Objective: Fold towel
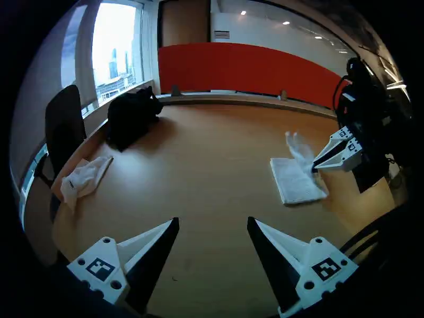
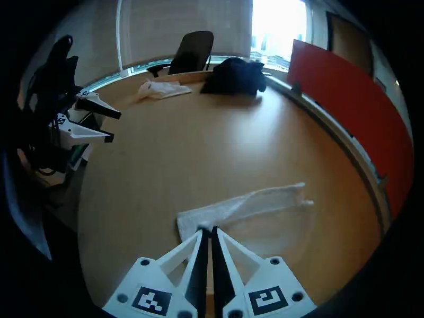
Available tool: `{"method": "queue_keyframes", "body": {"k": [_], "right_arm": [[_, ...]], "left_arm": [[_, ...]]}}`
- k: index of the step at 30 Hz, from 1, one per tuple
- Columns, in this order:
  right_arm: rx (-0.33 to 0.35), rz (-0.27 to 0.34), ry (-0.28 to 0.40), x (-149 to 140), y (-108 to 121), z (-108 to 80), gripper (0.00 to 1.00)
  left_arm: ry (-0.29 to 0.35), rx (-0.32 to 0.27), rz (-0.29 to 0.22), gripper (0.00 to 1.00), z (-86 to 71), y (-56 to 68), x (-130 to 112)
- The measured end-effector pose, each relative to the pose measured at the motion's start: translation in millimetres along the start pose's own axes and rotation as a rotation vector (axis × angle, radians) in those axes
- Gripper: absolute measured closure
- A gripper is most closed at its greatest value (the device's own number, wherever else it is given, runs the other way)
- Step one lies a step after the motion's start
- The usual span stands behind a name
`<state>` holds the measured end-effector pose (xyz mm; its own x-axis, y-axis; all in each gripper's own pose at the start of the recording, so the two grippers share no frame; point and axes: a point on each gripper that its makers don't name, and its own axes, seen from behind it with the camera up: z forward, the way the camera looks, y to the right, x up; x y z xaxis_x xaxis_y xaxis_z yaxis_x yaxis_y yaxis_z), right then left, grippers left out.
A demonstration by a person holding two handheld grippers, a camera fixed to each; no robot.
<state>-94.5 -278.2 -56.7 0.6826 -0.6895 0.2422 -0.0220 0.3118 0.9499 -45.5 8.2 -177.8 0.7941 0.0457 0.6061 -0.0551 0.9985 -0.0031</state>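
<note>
The left gripper point(image 1: 212, 220) sits nearest the lens in the left gripper view, its two fingers spread wide and released, with nothing but bare table point(image 1: 212, 159) between them. In the right gripper view it hangs off to the left over the table edge, jaws parted and touching nothing. Nearest the lens in the right gripper view, the right gripper point(image 2: 207, 230) has its fingers clenched almost together, only a thin slit left. Their tips meet the near end of the towel point(image 2: 249, 205), which runs away ahead and to the right. The left gripper view shows that grip from the side: the towel lies folded flat, and one flap rises off it at the right gripper's closed tips. That view also takes in ceiling lights. There are two pale cloths; the second cloth point(image 1: 85, 177) lies crumpled far ahead of the clenched fingers, beside one black bag point(image 2: 233, 77) and one chair point(image 2: 191, 50). One red panel point(image 1: 249, 69) borders the table.
</note>
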Motion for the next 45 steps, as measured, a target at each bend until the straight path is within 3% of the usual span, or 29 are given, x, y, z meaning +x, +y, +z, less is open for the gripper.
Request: {"method": "queue_keyframes", "body": {"k": [6, 16, 23, 26, 28, 30, 38, 45], "right_arm": [[0.035, 0.009, -0.049, -16, -10, 28.5, 0.96], [0.038, 0.015, -0.058, -19, -12, 31.5, 0.92], [0.036, 0.019, -0.050, -18, -10, 30.1, 0.78], [0.031, 0.022, -0.047, -19, -9, 29.1, 0.60], [0.028, 0.024, -0.043, -19, -9, 27.9, 0.42], [0.027, 0.027, -0.039, -19, -9, 26.5, 0.36], [0.001, 0.048, -0.035, -25, -8, 18.8, 0.29], [-0.023, 0.079, -0.044, -39, -8, 7.4, 0.28]], "left_arm": [[-0.003, 0.004, -0.011, 0.04, -4.3, -1.9, -5], [-0.008, 0.004, -0.011, 0.05, -3.9, -2.6, -8], [-0.011, 0.003, -0.011, 0.04, -4.3, -1.6, -9], [-0.011, 0.004, -0.010, 0.05, -4.5, -1.4, -8], [-0.011, 0.003, -0.009, 0.05, -4.5, -1.1, -8], [-0.011, 0.002, -0.009, 0.05, -4.4, -0.7, -8], [-0.007, -0.001, -0.008, 0.05, -3.9, 0.8, -6], [-0.004, -0.005, -0.002, 0.04, -2.5, 1.6, -4]]}}
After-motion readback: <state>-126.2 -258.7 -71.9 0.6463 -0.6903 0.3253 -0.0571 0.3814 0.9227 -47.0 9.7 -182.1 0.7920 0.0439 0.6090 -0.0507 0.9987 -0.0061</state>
